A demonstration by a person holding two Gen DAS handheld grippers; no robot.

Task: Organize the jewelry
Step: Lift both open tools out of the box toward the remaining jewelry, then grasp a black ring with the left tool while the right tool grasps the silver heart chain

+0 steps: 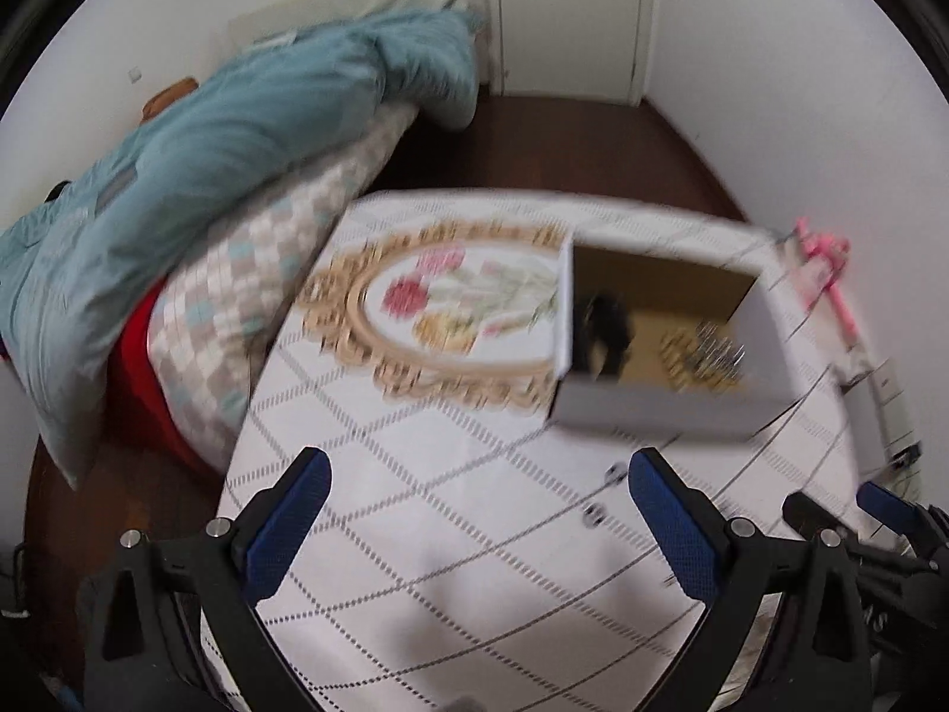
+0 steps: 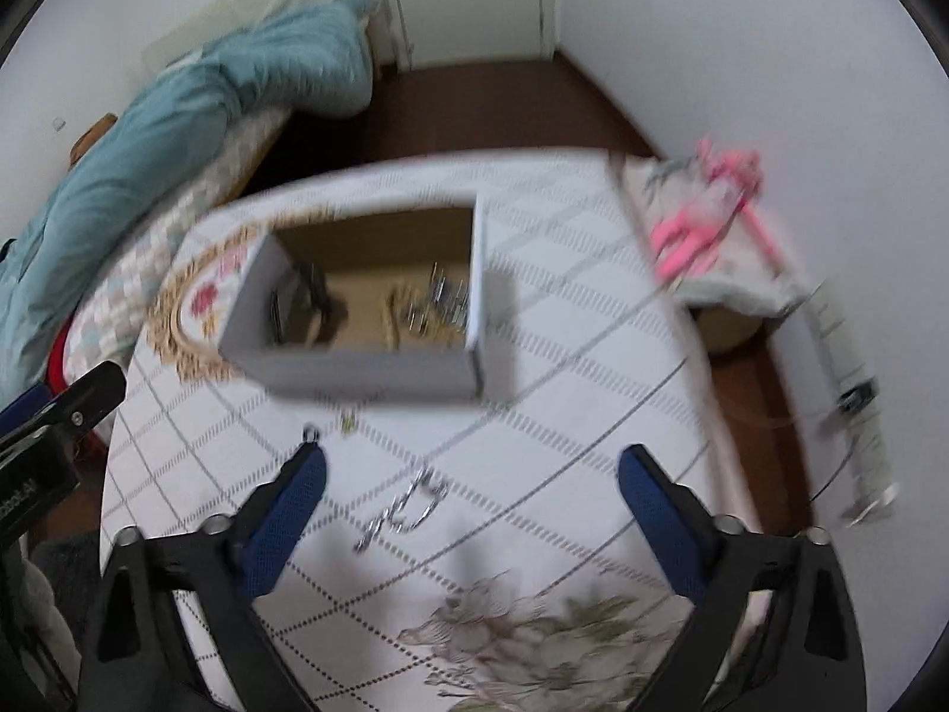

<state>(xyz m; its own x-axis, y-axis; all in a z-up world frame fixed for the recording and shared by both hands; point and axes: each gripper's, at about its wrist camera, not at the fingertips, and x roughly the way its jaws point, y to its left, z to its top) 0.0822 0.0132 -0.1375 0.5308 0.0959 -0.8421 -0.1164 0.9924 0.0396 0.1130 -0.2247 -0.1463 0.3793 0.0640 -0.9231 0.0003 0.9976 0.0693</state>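
A white cardboard box (image 1: 664, 409) (image 2: 368, 371) stands open on the table with a dark item (image 1: 602, 335) and a pile of gold and silver jewelry (image 1: 706, 353) (image 2: 433, 305) inside. A silver chain (image 2: 406, 510) lies on the cloth between the fingers of my right gripper (image 2: 471, 474), which is open and empty above it. Two small rings (image 1: 602, 495) lie near the box; one ring (image 2: 309, 432) and a small gold piece (image 2: 349, 422) show in the right wrist view. My left gripper (image 1: 477, 477) is open and empty over bare cloth.
The table has a white cloth with a grey lattice pattern (image 1: 415, 504) and floral prints. A bed with a teal quilt (image 1: 207, 148) is to the left. A pink object (image 2: 706, 225) sits on a stool at the right. Brown floor surrounds the table.
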